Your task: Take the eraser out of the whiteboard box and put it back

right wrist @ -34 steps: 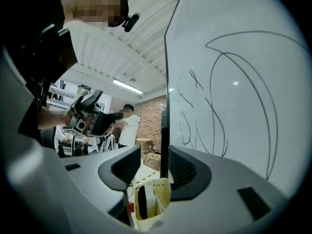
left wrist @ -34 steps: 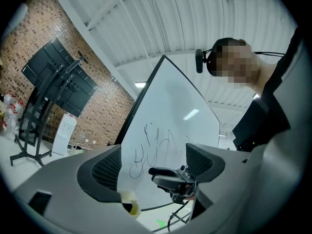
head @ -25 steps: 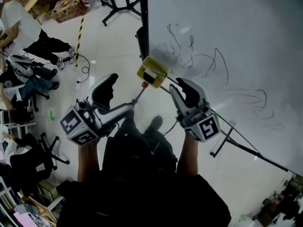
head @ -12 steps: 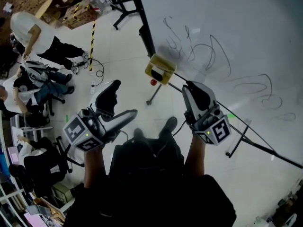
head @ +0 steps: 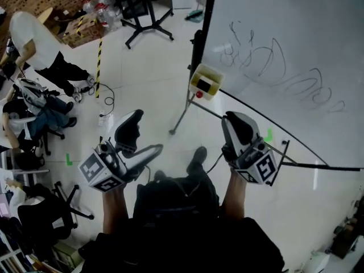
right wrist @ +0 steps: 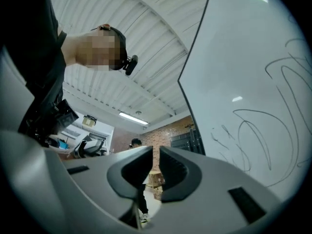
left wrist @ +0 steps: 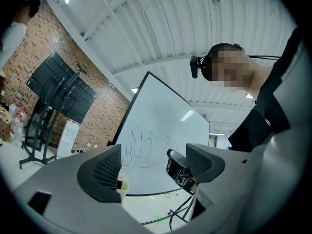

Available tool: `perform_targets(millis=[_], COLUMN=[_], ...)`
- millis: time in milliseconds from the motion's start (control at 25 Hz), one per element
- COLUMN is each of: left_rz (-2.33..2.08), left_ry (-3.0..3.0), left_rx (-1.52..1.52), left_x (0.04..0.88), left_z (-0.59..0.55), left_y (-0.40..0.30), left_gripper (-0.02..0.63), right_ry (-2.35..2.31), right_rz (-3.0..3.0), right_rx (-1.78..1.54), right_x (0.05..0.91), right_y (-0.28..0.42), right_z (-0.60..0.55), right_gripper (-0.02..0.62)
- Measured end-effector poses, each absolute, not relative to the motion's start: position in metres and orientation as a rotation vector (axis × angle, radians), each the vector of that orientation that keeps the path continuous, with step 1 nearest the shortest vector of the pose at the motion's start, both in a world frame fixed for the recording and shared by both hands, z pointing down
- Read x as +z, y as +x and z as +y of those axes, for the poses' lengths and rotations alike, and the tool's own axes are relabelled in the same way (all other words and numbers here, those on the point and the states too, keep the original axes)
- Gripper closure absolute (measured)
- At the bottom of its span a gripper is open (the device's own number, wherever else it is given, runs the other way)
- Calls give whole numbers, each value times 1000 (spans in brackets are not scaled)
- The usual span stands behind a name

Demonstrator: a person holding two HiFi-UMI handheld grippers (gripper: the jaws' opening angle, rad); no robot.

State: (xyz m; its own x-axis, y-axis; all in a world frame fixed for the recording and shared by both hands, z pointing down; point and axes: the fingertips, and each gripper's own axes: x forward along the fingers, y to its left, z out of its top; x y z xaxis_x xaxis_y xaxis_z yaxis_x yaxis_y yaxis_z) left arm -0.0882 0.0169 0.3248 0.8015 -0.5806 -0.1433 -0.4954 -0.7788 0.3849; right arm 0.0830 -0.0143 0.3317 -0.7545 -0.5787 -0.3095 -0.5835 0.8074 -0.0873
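**Head view:** left gripper (head: 149,131) hanging over open floor (head: 148,73), jaws spread wide, carrying nothing. Right gripper (head: 234,121) hovering beside the whiteboard (head: 296,33) lower edge, well apart from the yellow whiteboard box (head: 211,73). A dark block, probably the eraser (head: 202,84), is sitting inside the box.

**Left gripper view:** left gripper (left wrist: 153,167) jaws gaping, nothing between them, whiteboard beyond.

**Right gripper view:** right gripper (right wrist: 156,167) jaws just closing, now all but together on nothing.

**Step, as judged:** eraser lying boxed, both grippers standing off. Any further pick is calling for reopened right jaws.

**Room:** tray rail (head: 256,115) and stand leg (head: 182,118) crowding the box; floor leftward lying open.
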Motion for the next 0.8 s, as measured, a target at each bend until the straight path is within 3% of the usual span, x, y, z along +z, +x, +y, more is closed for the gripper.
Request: perform_targets(millis=[360,800], left_rz=[-678,-550], left_ry=[2636,2676], left_rx=[-521,-593], left_x=[345,321], left_z=[104,153], left_y=[-170,-188], left_gripper=[192,192], right_ry=[-1123,-1191], right_rz=[2722,2686], right_rx=[58,164], right_x=[323,279], right_y=[14,-17], right_z=[110,180], right_gripper=[548,549])
